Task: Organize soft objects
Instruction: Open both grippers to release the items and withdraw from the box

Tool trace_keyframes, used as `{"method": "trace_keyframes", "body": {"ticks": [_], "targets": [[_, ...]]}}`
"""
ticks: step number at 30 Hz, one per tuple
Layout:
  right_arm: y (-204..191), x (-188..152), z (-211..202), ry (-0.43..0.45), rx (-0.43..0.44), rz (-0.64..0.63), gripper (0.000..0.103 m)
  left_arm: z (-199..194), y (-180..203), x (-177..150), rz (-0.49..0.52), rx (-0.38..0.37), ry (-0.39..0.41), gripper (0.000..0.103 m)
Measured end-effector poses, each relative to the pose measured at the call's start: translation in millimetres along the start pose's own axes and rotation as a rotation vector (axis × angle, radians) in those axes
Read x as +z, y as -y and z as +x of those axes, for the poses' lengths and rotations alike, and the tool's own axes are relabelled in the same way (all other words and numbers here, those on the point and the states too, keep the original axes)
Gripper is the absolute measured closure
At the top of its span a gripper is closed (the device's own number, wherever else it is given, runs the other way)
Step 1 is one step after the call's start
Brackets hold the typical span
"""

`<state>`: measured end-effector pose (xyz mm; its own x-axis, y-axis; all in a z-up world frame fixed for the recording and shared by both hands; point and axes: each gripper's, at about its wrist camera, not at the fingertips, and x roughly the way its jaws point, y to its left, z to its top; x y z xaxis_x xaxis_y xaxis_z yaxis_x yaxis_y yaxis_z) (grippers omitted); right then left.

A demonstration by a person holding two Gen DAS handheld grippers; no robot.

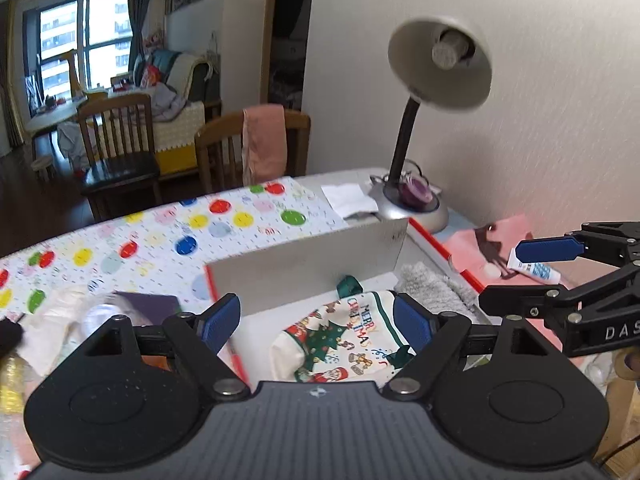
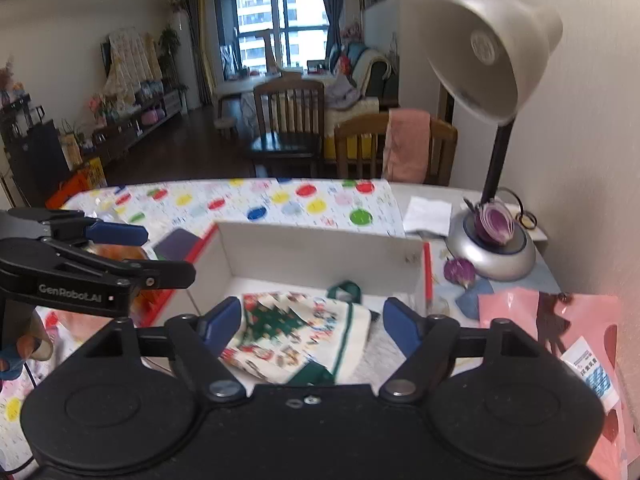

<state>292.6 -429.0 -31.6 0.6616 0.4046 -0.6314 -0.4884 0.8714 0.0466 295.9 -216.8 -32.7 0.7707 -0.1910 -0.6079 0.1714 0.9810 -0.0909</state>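
Observation:
A white Christmas-print cloth bag (image 1: 340, 340) with a green loop lies inside a white box with red edges (image 1: 304, 264); it also shows in the right wrist view (image 2: 300, 336). A grey fluffy cloth (image 1: 436, 288) lies in the box beside the bag. My left gripper (image 1: 318, 320) is open just above the bag, holding nothing. My right gripper (image 2: 312, 320) is open over the same bag, empty. The right gripper also shows at the right edge of the left wrist view (image 1: 560, 272), and the left gripper at the left edge of the right wrist view (image 2: 120, 252).
A grey desk lamp (image 1: 436, 64) stands behind the box with a halved purple onion (image 2: 496, 224) on its base. A pink sheet (image 2: 560, 328) with a small tube (image 1: 534, 270) lies right. A dotted tablecloth (image 1: 160, 240) covers the table; wrappers lie left. Chairs stand behind.

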Motion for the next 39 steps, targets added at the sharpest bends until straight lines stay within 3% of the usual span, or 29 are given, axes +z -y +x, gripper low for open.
{"method": "trace_keyframes", "body": {"ticks": [13,22,25,34,39], "targets": [[-74.6,5.9,-36.2,0.105,0.016,0.037,0.014,-96.8,-58.0,-21.2,-0.002,0.007,0.093,0.019],[-141.8,4.1,-48.8,0.153,0.041,0.045,0.003,-155.3,-118.4,-50.5,-0.033,0.020,0.121,0.009],[-163.8,2.3,-50.1,0.162,0.051,0.045,0.001,-169.2,-137.1,-60.1,-0.038,0.027,0.126,0.002],[-214.2,-3.6,-40.9,0.145,0.070,0.051,0.000,-199.1,-186.7,-97.2,-0.040,0.022,0.134,0.000],[-237.7,-7.2,-28.1,0.118,0.071,0.057,0.000,-199.4,-206.6,-122.2,-0.049,0.045,0.088,0.000]]}}
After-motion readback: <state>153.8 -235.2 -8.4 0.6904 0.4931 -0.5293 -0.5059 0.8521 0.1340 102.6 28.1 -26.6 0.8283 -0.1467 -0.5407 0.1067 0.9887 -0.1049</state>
